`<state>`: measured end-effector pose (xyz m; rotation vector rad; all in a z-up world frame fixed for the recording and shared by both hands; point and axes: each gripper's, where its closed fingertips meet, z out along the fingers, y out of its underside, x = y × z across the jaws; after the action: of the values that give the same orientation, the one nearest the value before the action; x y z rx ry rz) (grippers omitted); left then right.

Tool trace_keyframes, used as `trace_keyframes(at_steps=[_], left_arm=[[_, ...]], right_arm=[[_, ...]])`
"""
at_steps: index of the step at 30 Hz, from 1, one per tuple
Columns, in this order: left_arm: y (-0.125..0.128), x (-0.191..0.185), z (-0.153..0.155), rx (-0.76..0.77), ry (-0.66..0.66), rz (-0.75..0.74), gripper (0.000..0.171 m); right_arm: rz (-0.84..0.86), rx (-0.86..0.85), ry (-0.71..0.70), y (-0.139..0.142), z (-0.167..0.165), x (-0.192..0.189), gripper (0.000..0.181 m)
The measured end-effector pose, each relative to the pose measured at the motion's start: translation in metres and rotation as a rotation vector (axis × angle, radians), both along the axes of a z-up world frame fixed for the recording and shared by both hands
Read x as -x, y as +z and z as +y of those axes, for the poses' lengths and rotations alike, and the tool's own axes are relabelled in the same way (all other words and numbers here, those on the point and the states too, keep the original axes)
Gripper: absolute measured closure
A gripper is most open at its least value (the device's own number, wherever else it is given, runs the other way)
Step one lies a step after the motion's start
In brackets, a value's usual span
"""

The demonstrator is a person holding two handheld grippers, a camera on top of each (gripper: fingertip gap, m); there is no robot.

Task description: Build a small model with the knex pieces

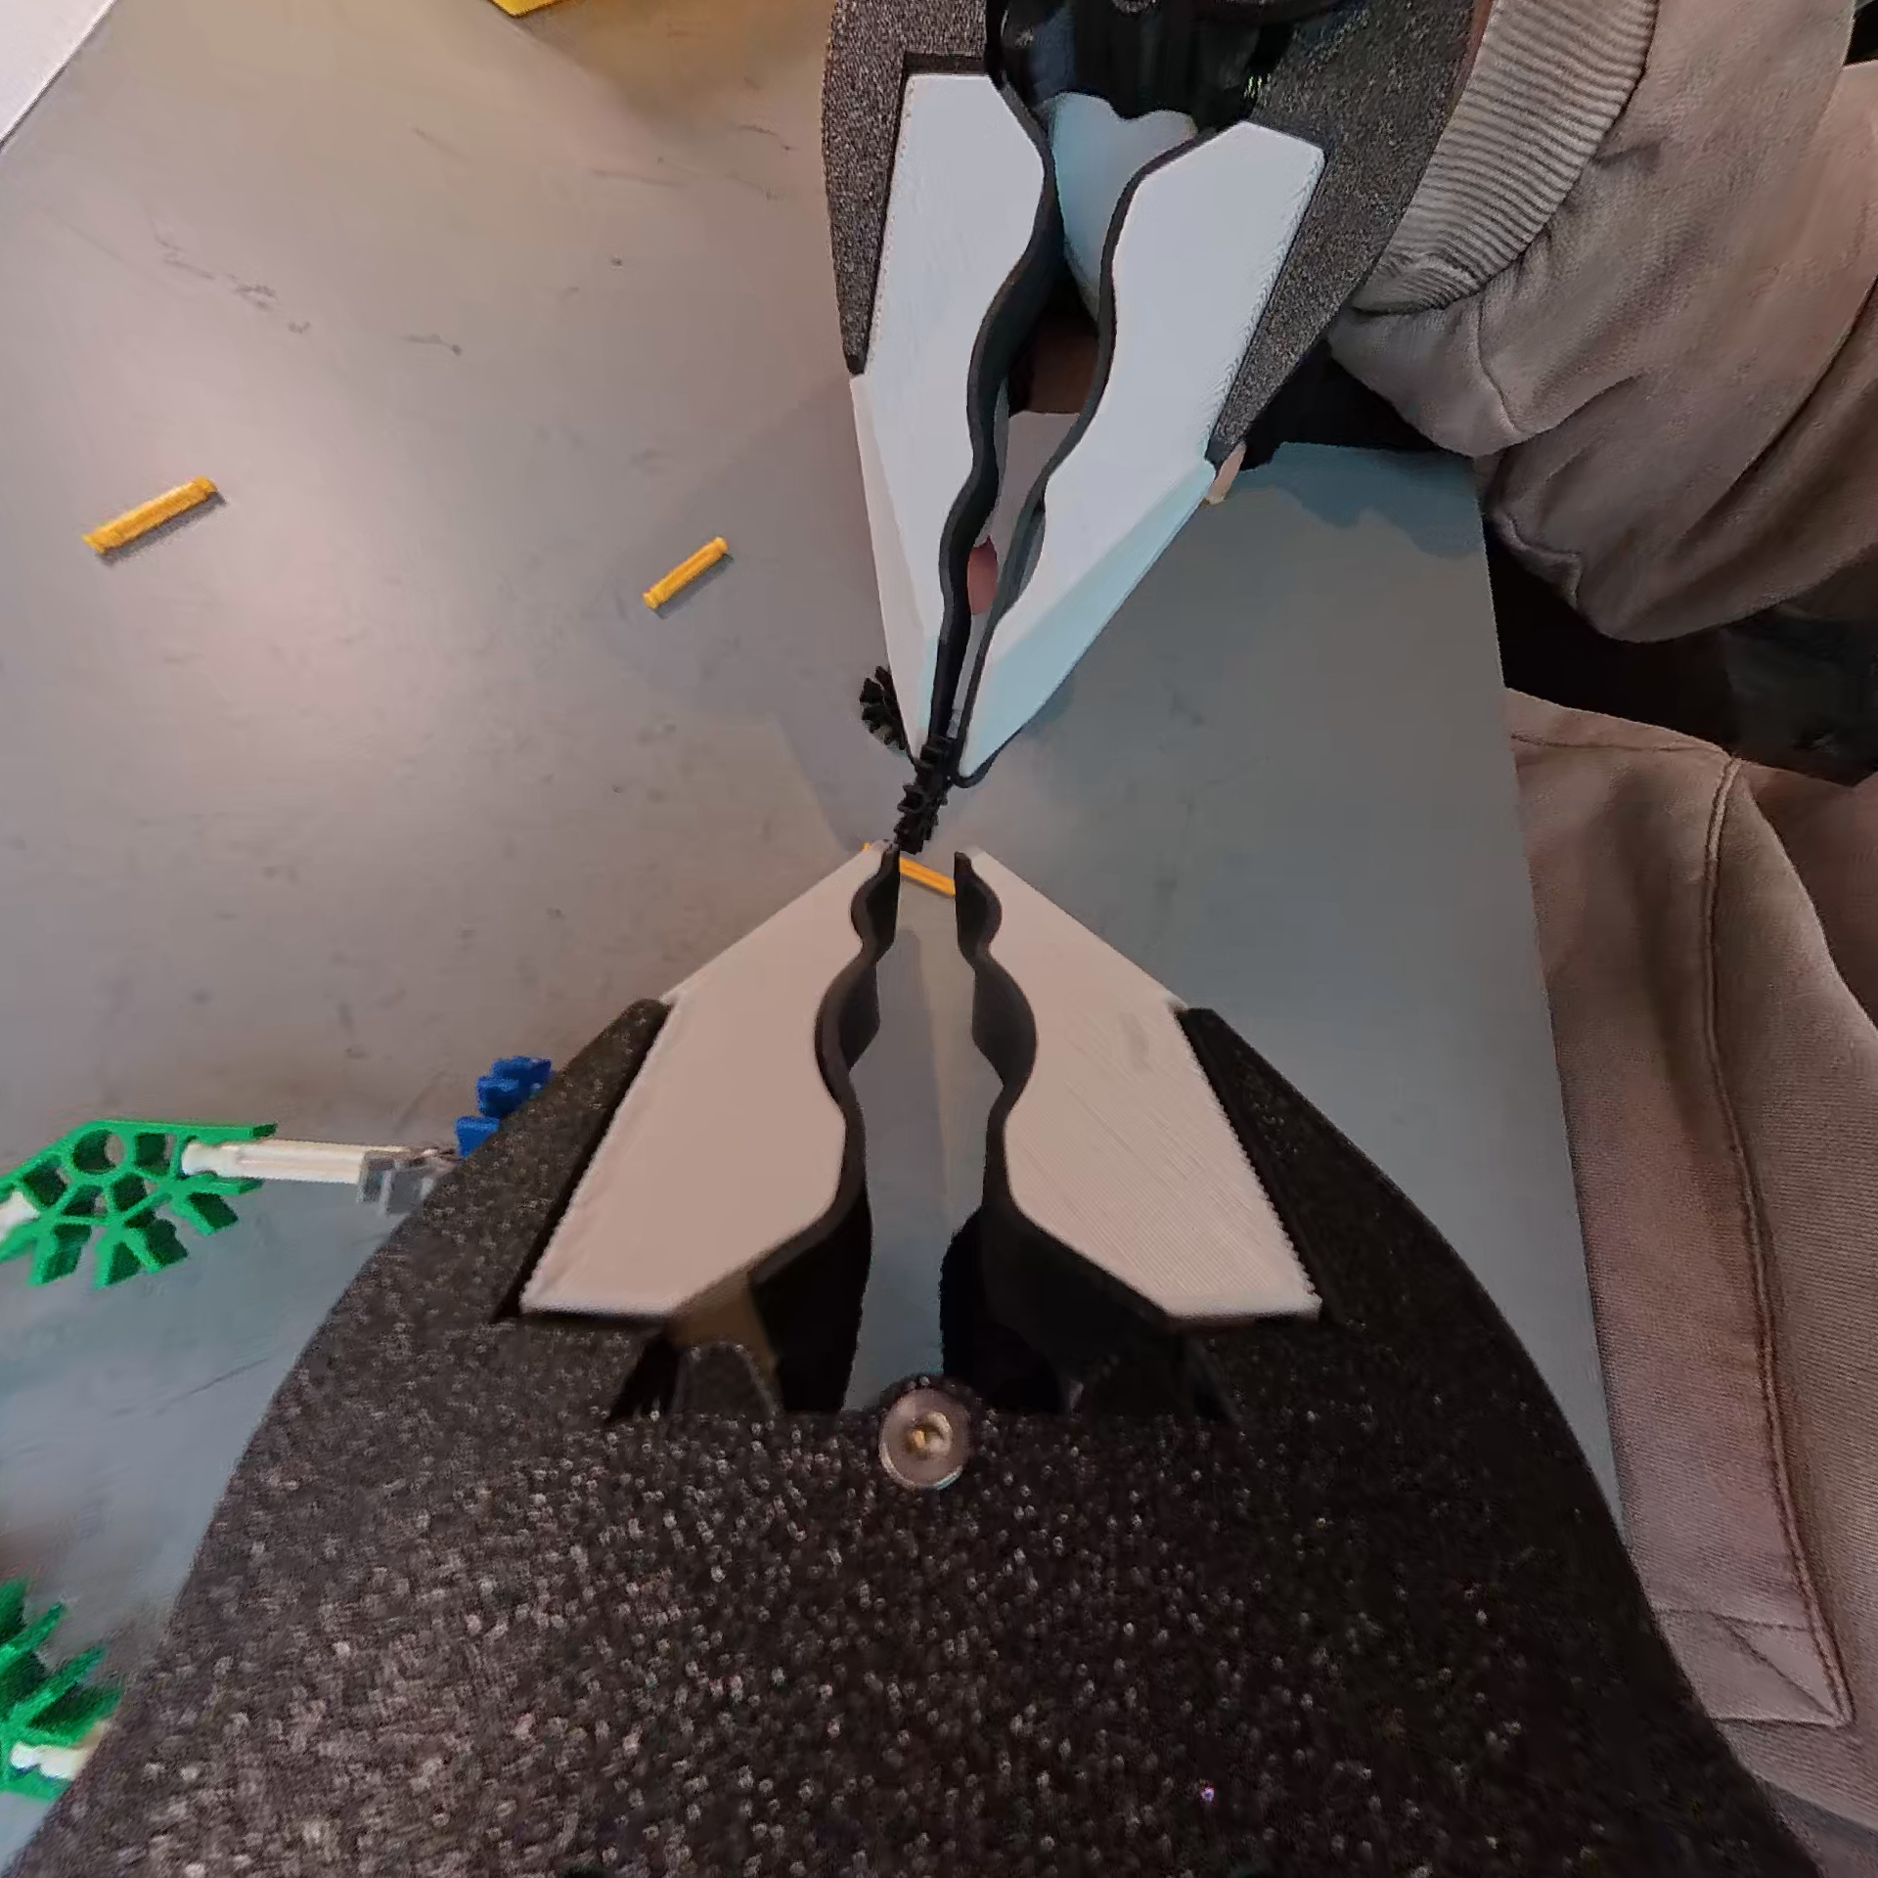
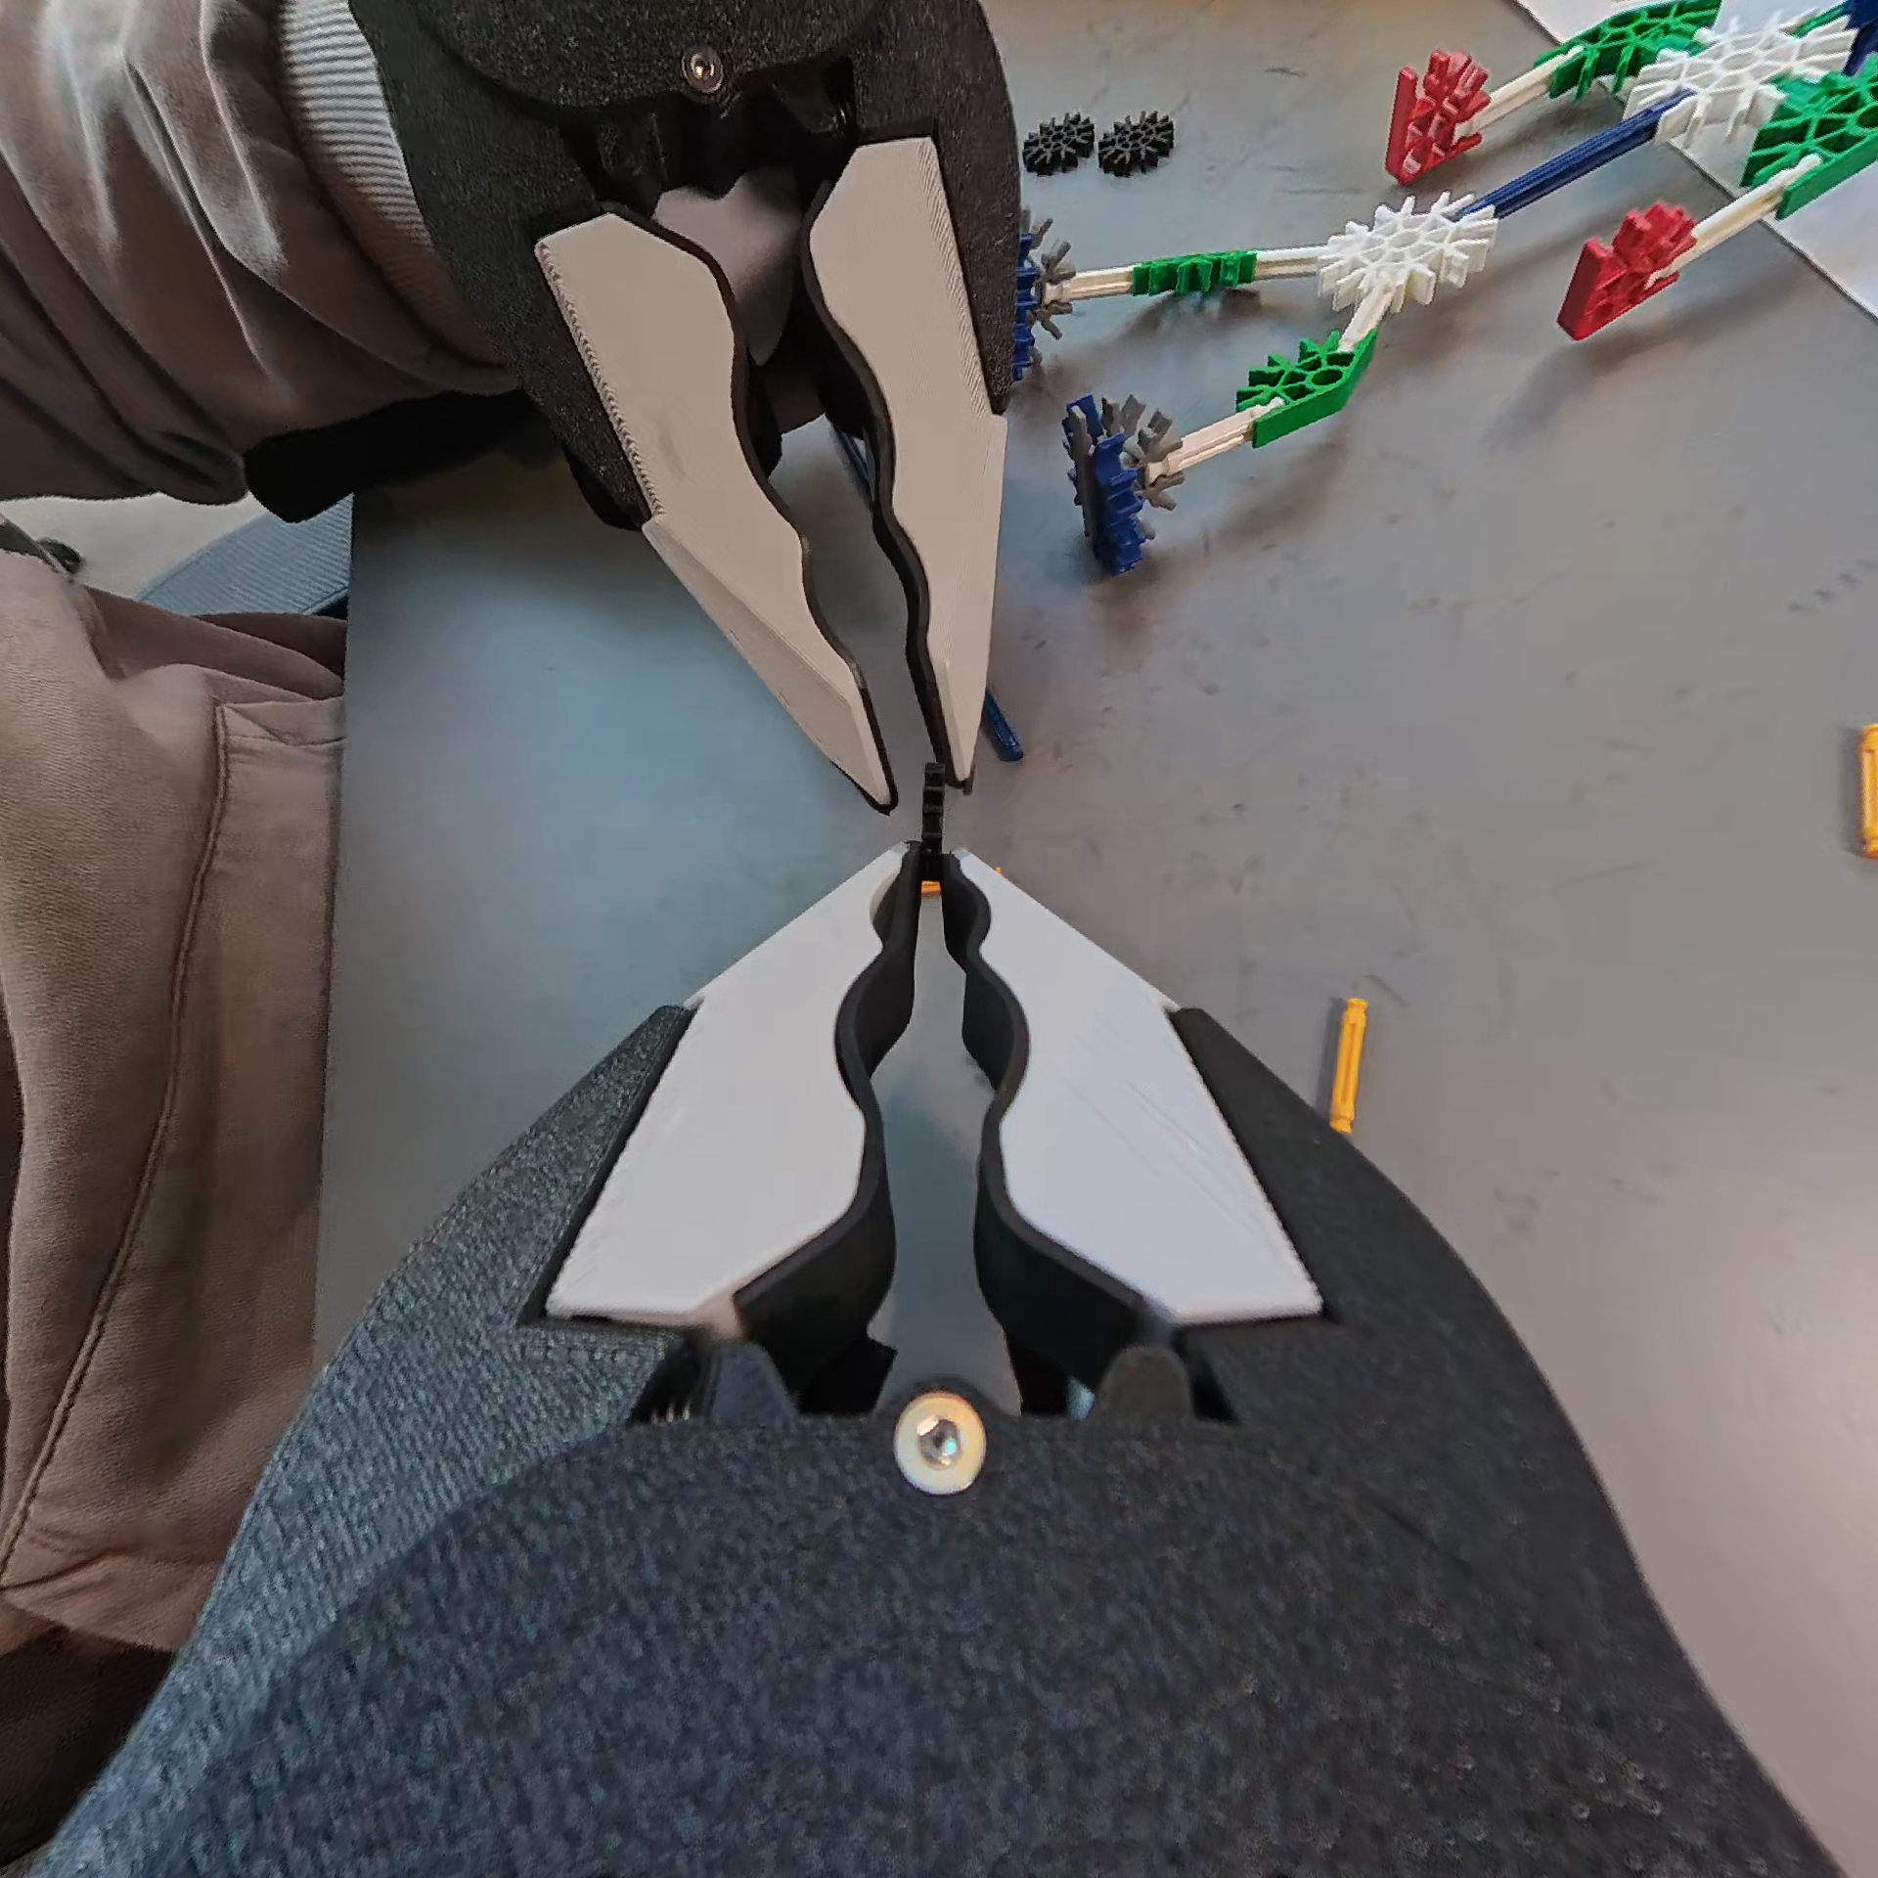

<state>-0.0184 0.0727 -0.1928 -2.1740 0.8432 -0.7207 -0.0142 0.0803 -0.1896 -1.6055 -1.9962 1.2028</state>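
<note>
My two grippers meet tip to tip above the grey table (image 1: 407,305). My right gripper (image 2: 930,864) is shut on a small black toothed connector (image 2: 933,803), which sticks out past its tips; the right gripper also shows at the top of the left wrist view (image 1: 945,757). My left gripper (image 1: 927,864) is narrowly open. The connector's free end (image 1: 915,813) sits at the mouth of its jaws, against the left fingertip (image 1: 882,864). A yellow rod (image 1: 930,876) lies on the table just behind the tips. Another black toothed piece (image 1: 882,701) shows beside the right gripper's tip.
A toy assembly of white, green, red and blue parts (image 2: 1407,249) lies at the far right, with two black connectors (image 2: 1057,142) near it. Loose yellow rods (image 1: 150,515) (image 1: 686,574) (image 2: 1349,1064) lie around. The table edge and a person's sleeve (image 1: 1677,305) are close by. The grippers are tip to tip, or close to it.
</note>
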Motion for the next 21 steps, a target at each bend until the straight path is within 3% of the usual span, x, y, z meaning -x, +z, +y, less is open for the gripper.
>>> trace_keyframes(at_steps=[21], left_arm=[[-0.015,-0.003,-0.004,-0.024,-0.064,0.104,0.168]], right_arm=[[-0.057,-0.156,0.05,-0.019,-0.009,-0.003,0.179]])
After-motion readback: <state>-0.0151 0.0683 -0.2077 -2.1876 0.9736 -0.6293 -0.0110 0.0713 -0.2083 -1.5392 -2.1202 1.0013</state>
